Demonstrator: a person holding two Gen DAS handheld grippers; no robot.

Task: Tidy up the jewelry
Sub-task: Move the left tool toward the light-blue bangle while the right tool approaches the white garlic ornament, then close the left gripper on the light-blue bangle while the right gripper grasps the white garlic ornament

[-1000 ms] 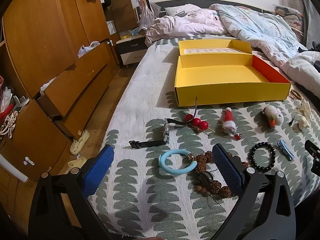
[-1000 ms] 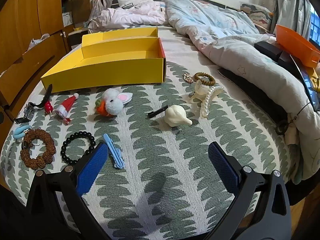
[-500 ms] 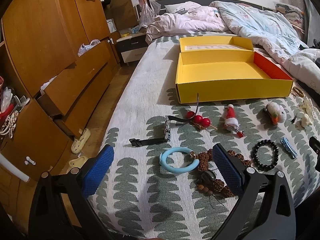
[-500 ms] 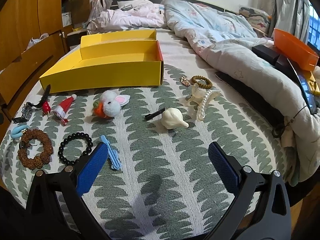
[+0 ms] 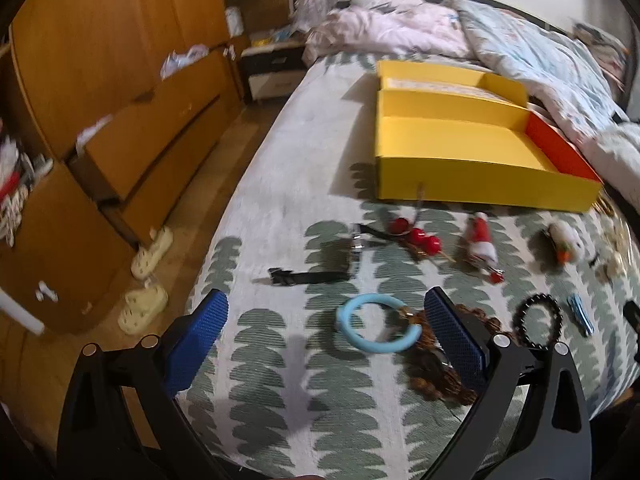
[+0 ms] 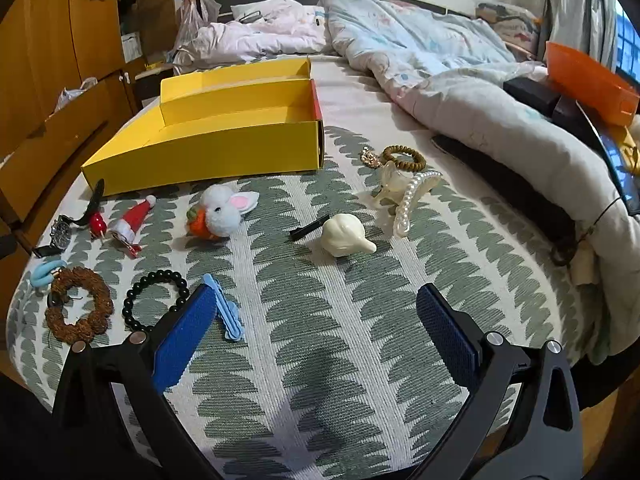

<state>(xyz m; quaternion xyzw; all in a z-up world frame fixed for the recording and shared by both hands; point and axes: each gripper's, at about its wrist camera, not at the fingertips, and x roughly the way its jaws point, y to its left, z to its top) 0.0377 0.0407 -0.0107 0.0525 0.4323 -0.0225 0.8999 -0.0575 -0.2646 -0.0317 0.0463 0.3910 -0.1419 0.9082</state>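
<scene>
An open yellow box (image 5: pixel 460 168) (image 6: pixel 208 156) lies on the patterned bed cover with nothing in it. Jewelry is scattered in front of it: a black-strap watch (image 5: pixel 316 276) (image 6: pixel 62 232), a light blue ring bracelet (image 5: pixel 378 326), a brown bead bracelet (image 6: pixel 78 310), a black bead bracelet (image 5: pixel 538 318) (image 6: pixel 154 298), a blue hair clip (image 6: pixel 224 308), red cherries (image 5: pixel 416 236), a Santa hat clip (image 6: pixel 132 220), a plush rabbit clip (image 6: pixel 224 212) and a pearl claw clip (image 6: pixel 410 200). My left gripper (image 5: pixel 326 318) hangs open above the blue ring. My right gripper (image 6: pixel 316 312) is open over bare cover beside the blue clip.
A wooden wardrobe with pulled-out drawers (image 5: pixel 120 152) stands left of the bed, with slippers (image 5: pixel 148 280) on the floor. A rumpled duvet (image 6: pixel 480 112) covers the right side, under an orange tray (image 6: pixel 584 80). A cream shell-shaped clip (image 6: pixel 344 236) and a brown hair tie (image 6: pixel 404 158) lie mid-bed.
My left gripper has shifted and tilted, with the view now blurred by motion; the blue ring sits closer between its fingers. My right gripper moved slightly forward. Nothing was picked up.
</scene>
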